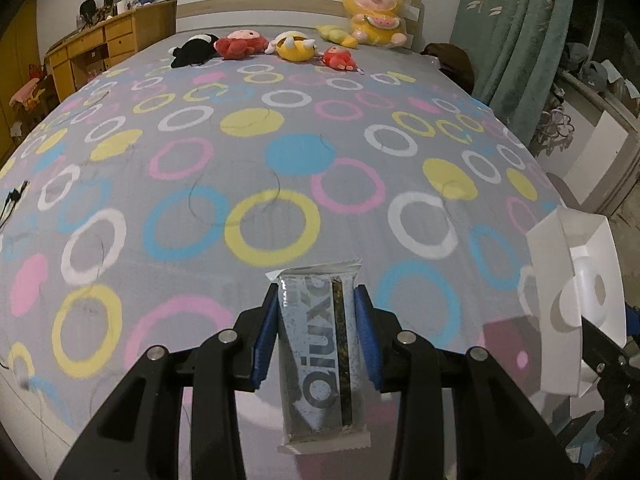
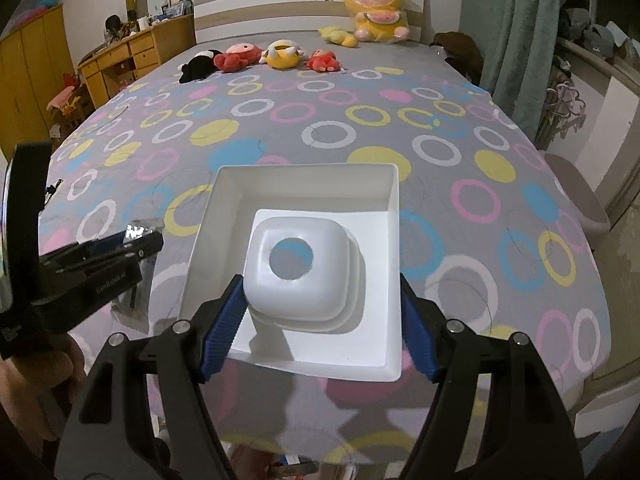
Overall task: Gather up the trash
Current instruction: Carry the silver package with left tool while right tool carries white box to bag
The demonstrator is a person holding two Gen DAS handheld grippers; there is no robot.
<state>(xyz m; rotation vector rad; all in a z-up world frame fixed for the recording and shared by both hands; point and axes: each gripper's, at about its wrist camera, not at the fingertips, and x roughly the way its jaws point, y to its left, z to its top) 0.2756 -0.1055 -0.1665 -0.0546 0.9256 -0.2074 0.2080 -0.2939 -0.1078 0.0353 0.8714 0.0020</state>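
Here the left gripper (image 1: 316, 332) has its jaws closed narrowly on a silver snack wrapper (image 1: 320, 360), blue pads pressing both long sides; its print reads upside down and its near end hangs past the jaws toward the camera. The right gripper (image 2: 320, 320) stands much wider, holding a white moulded packaging tray (image 2: 304, 216) above the bed: the left pad bears on the raised hump with a round hole, the right pad on the tray's outer edge.

From the right wrist, the left gripper shows only from the side at the left edge, the wrapper a mere glint, and a hand (image 2: 36, 384) below is blurred and cropped.

Beyond lies a circle-patterned bedsheet (image 1: 256, 168) strewn with stray hairs. Plush toys (image 1: 288, 46) line the headboard (image 1: 240, 4), a wooden dresser (image 1: 96, 52) stands left, and green curtains (image 1: 516, 32) hang right.
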